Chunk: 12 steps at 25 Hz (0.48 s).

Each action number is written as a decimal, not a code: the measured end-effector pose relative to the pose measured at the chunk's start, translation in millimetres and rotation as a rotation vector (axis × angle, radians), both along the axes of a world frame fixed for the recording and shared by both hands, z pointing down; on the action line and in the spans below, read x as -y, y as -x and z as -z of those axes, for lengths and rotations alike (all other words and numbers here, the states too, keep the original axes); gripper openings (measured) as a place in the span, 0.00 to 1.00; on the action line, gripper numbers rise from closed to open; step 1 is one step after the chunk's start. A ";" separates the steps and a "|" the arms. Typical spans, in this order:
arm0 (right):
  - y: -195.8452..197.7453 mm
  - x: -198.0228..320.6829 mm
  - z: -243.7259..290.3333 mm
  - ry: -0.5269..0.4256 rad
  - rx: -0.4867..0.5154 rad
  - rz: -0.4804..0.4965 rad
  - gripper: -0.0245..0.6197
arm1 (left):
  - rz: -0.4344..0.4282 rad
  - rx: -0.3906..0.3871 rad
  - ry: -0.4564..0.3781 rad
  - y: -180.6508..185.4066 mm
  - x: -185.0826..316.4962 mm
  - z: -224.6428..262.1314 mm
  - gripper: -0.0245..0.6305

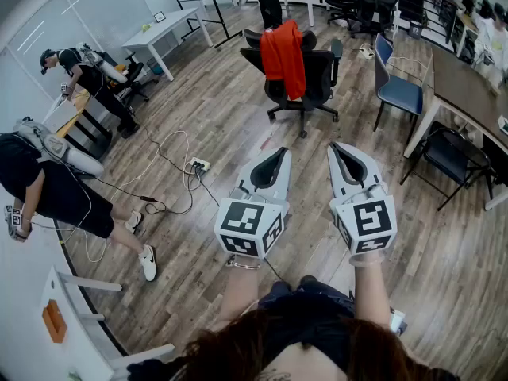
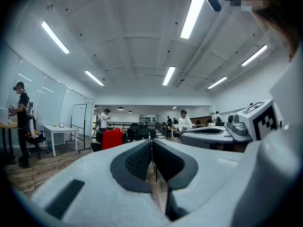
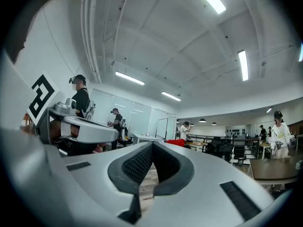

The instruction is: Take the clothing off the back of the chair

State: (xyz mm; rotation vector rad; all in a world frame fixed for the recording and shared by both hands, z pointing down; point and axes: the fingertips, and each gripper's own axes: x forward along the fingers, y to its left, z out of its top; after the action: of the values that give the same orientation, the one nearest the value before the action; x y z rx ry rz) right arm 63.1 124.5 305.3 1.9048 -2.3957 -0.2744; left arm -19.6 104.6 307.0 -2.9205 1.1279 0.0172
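The one print that can be made out is the black-and-white square pattern on each gripper's marker cube: one on the left cube (image 1: 250,227), one on the right cube (image 1: 367,222). They are codes, not words.

Both grippers are held out level in front of the person, side by side and just apart, pointing away over the wooden floor (image 1: 214,125). The left gripper (image 1: 281,152) sits on a bare left forearm (image 1: 238,288) with a thin band at the wrist; its jaws are pressed together with nothing between them. The right gripper (image 1: 336,146) is carried by the right forearm (image 1: 371,292), and its jaws are closed and empty too. Neither gripper touches anything.

The red clothing (image 1: 284,58) hangs draped over the back of a black office chair (image 1: 319,86), which stands on the floor farther off, straight ahead of the two grippers and well apart from them. In the left gripper view it shows as a small red patch left of the jaw tips.

To the left on the floor lies a power strip (image 1: 198,165) with cables trailing from it. On the right a blue chair (image 1: 398,94) stands beside a brown counter (image 1: 468,94). A white counter (image 1: 171,24) stands far left.
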 end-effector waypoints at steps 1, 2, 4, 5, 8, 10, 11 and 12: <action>-0.6 1.3 -0.1 0.001 -0.002 0.003 0.03 | 0.001 0.001 0.000 -1.5 0.9 0.2 0.07; -1.5 2.6 -0.1 0.002 -0.004 0.007 0.03 | 0.002 0.002 0.000 -3.3 1.9 0.3 0.07; -4.9 5.4 0.2 -0.001 -0.001 0.015 0.03 | 0.006 0.001 0.000 -7.9 4.4 0.0 0.07; -7.7 6.9 0.6 -0.006 0.002 0.019 0.03 | 0.009 0.000 0.001 -10.5 5.8 -0.2 0.07; -16.7 11.5 3.9 -0.022 0.009 0.034 0.03 | 0.022 -0.004 0.003 -18.4 10.2 0.4 0.07; -21.4 15.2 5.3 -0.027 0.009 0.040 0.03 | 0.028 -0.005 0.002 -22.6 13.2 1.0 0.07; -23.1 17.5 5.0 -0.029 0.009 0.042 0.03 | 0.030 -0.003 0.002 -24.1 14.9 0.3 0.07; -24.5 20.4 4.1 -0.028 0.009 0.042 0.03 | 0.032 -0.001 0.003 -25.2 17.1 -0.9 0.07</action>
State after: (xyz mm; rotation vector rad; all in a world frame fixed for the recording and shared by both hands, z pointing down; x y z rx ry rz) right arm 87.5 104.2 301.2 1.8731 -2.4526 -0.3048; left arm 5.5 87.5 307.9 -2.9044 1.1763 0.0166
